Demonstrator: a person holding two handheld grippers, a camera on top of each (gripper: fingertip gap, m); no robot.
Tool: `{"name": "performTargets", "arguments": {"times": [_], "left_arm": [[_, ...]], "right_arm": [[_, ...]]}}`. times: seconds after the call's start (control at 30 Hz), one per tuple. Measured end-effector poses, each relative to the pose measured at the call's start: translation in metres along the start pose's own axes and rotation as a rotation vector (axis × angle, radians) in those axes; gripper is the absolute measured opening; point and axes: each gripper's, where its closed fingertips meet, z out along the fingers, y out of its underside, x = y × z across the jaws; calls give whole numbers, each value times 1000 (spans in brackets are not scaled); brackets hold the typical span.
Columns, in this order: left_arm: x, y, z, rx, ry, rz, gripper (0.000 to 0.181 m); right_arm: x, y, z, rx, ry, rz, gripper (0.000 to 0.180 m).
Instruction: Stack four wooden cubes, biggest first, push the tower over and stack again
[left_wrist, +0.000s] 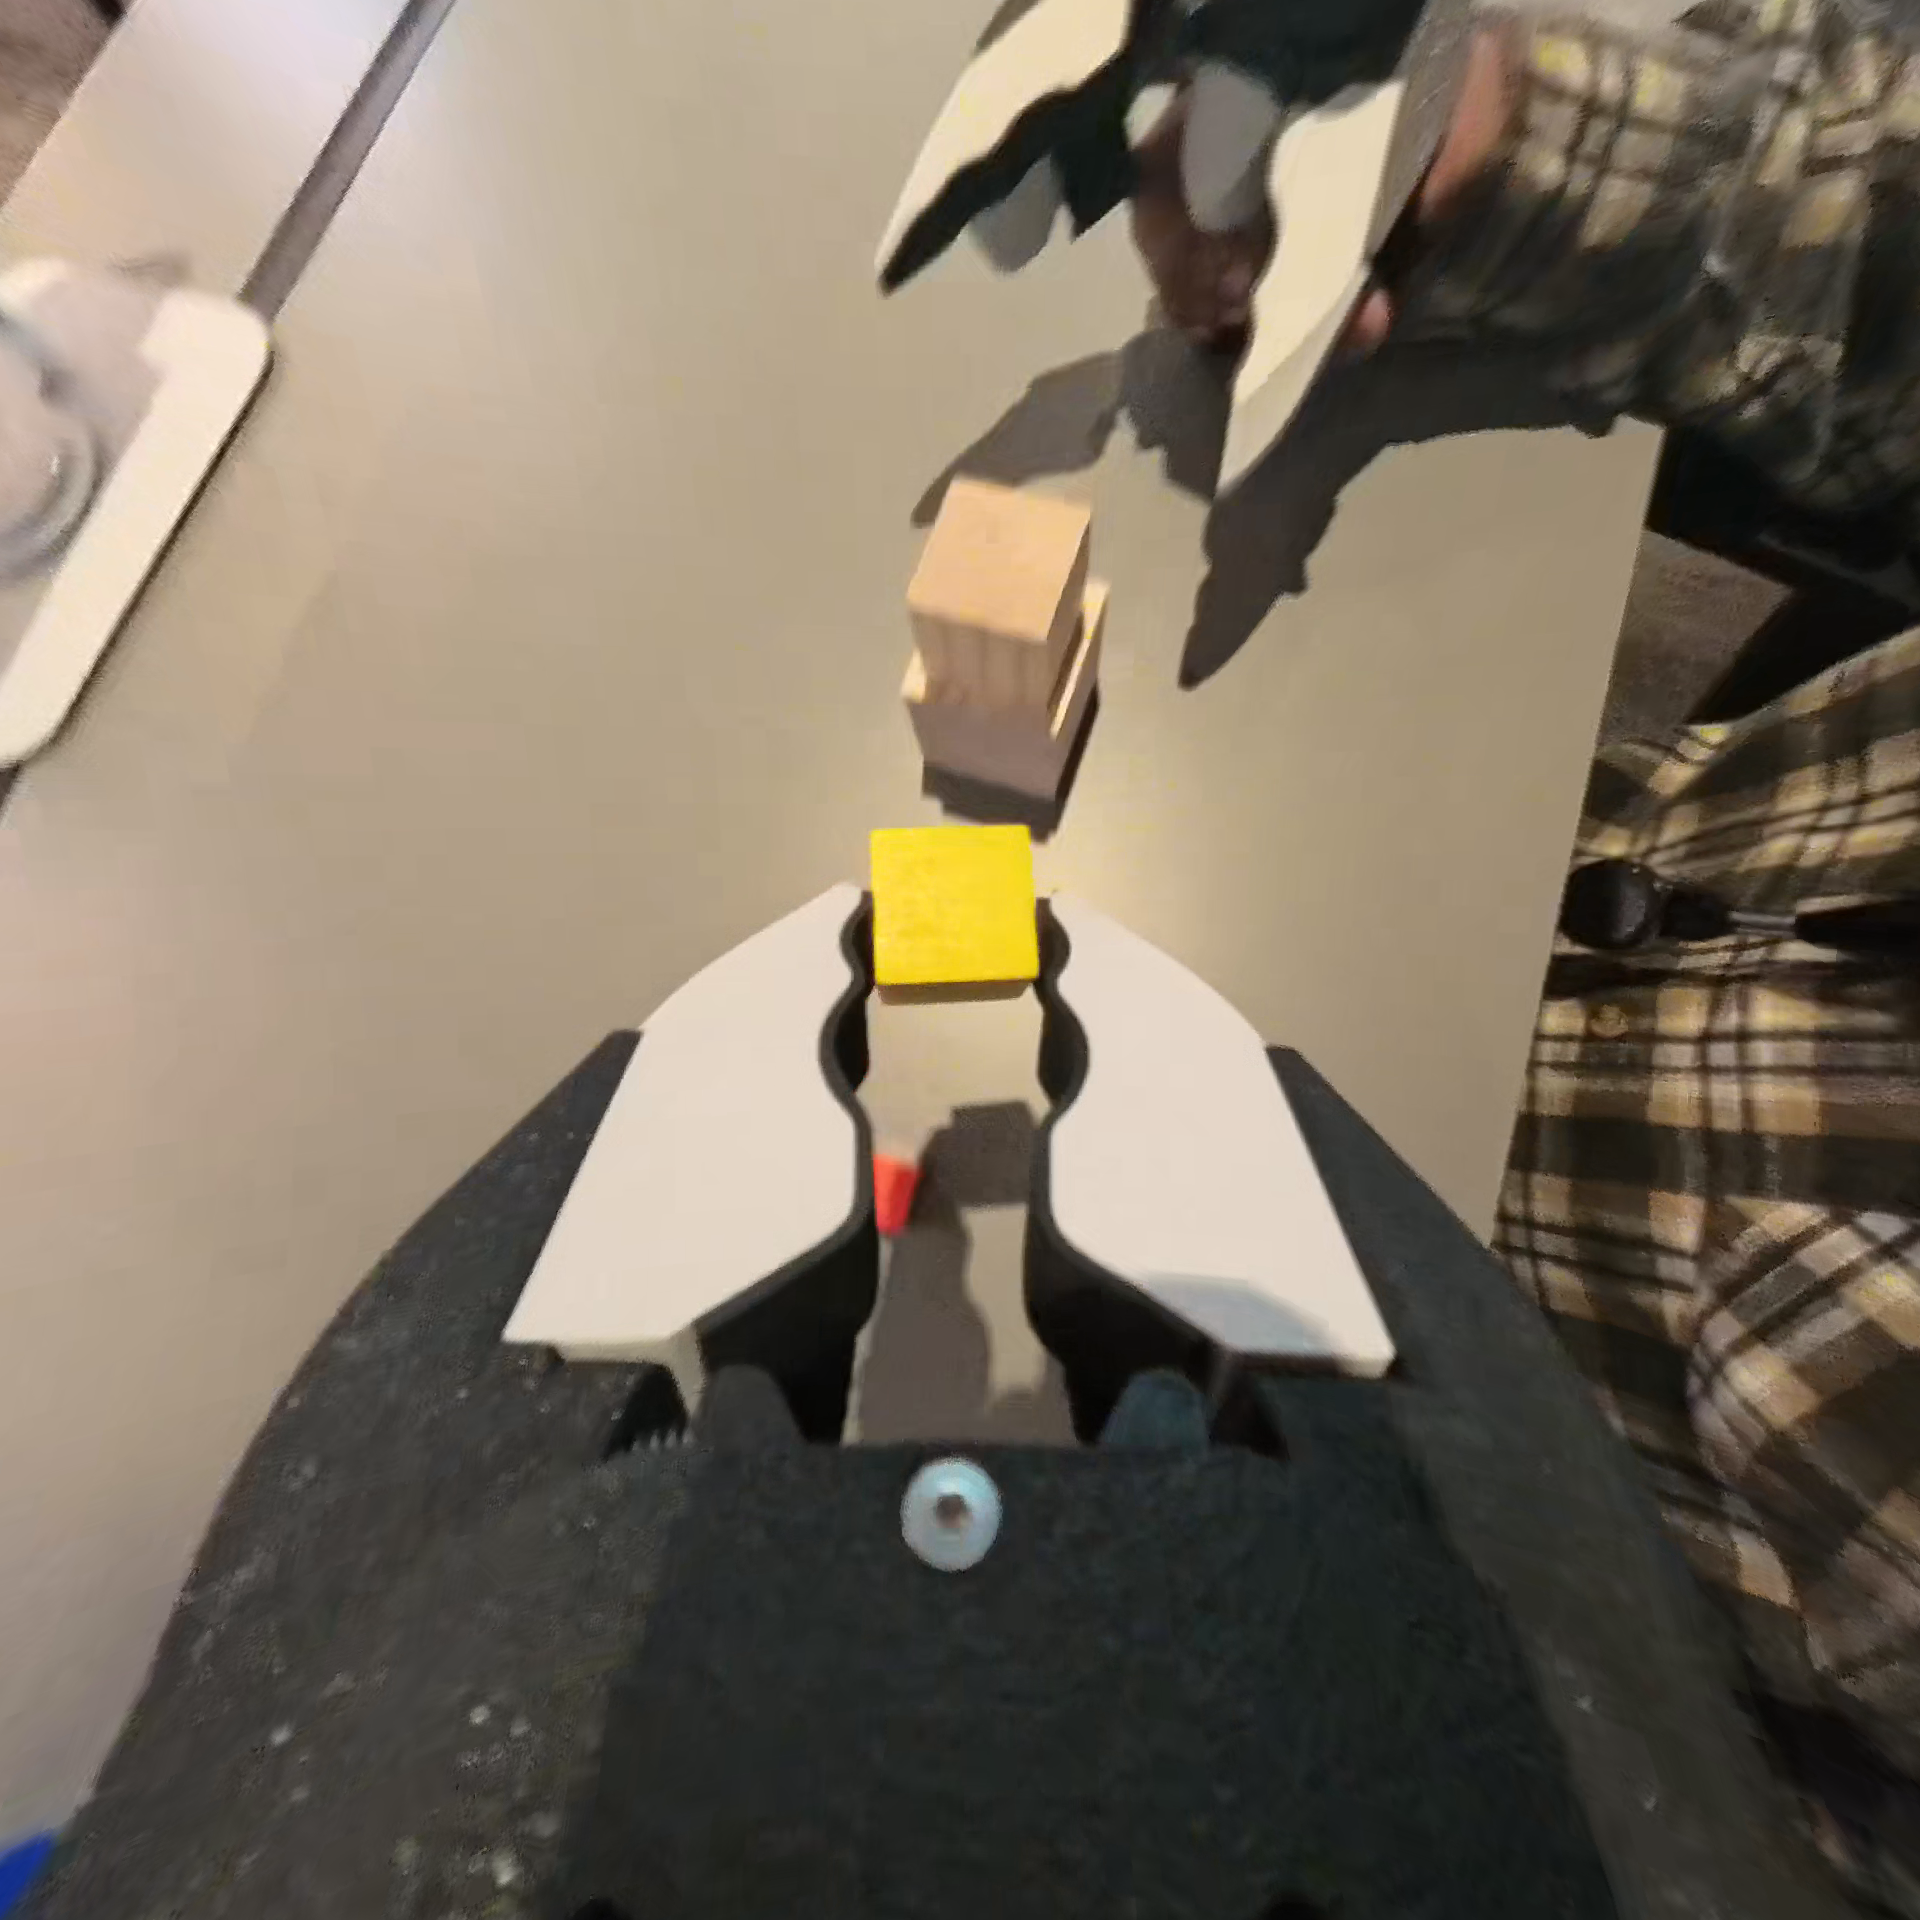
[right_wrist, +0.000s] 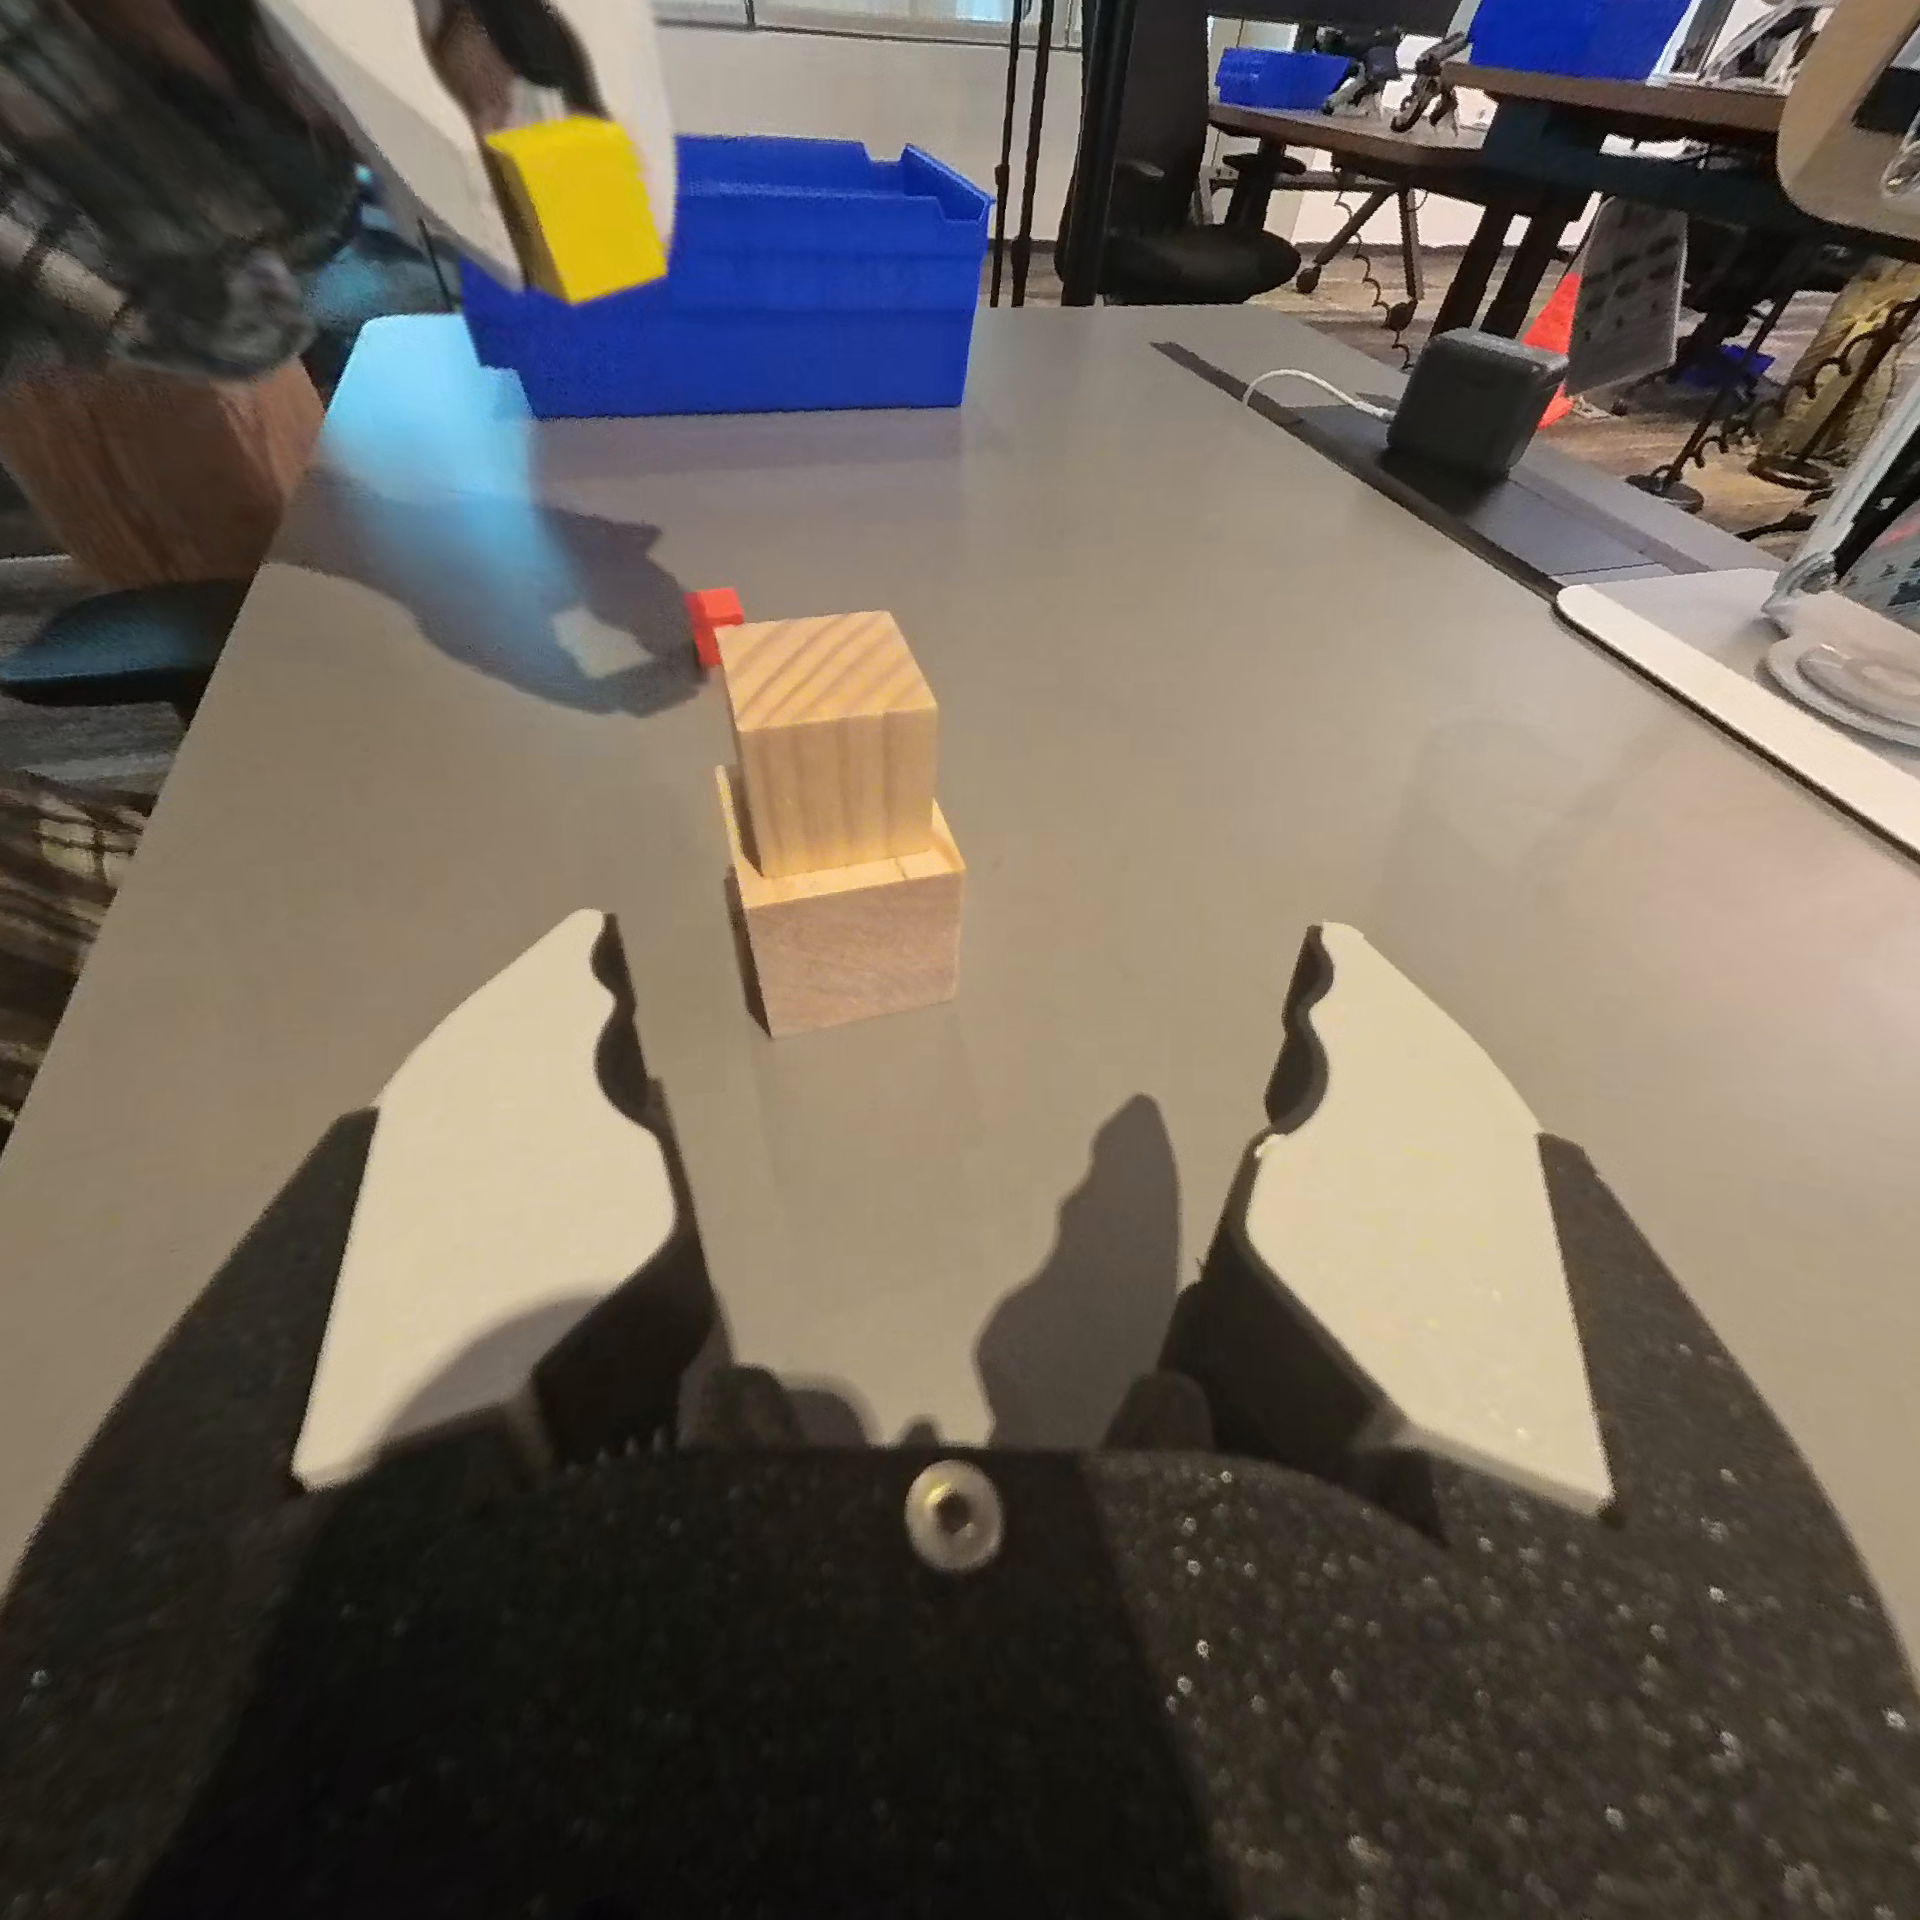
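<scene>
Two bare wooden cubes (right_wrist: 847, 821) stand stacked on the grey table (right_wrist: 1247, 831); the left gripper (left_wrist: 954, 914) pinches a yellow cube (left_wrist: 954, 904) aloft; the right gripper (right_wrist: 956, 956) gapes wide, nearer; a small red cube (right_wrist: 715, 623) sits beyond the stack.

The biggest wooden cube (right_wrist: 854, 951), pale and plain, sits on the grey table (right_wrist: 1247, 779). A smaller cube (right_wrist: 831, 743) of striped, light wood rests upright on top of it, shifted toward one corner so a strip of the lower cube's top shows. The yellow cube (left_wrist: 954, 904) is off the table, clamped between the tips of the left gripper (left_wrist: 954, 914) and held up in the air. The small red cube (right_wrist: 715, 623) lies on the table just behind the two-cube stack.
</scene>
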Motion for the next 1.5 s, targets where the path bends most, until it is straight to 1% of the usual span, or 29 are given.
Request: {"name": "performTargets", "arguments": {"times": [0.1, 0.2, 0.33, 0.47, 0.87, 1.5], "left_arm": [[3, -34, 21, -28, 70, 109, 29], [10, -52, 45, -47, 171, 146, 28], [14, -57, 70, -72, 250, 172, 28], [14, -56, 83, -73, 288, 172, 28], [11, -48, 95, -75, 313, 164, 28], [14, -45, 99, -40, 344, 165, 29]], "right_arm": [[0, 0, -1, 0, -2, -1, 117], [0, 0, -2, 2, -2, -1, 117], [0, -1, -3, 7, -3, -1, 117], [0, -2, -3, 8, -8, 0, 117], [-1, 0, -1, -1, -12, 0, 117], [-1, 0, -1, -4, -13, 3, 117]]}}
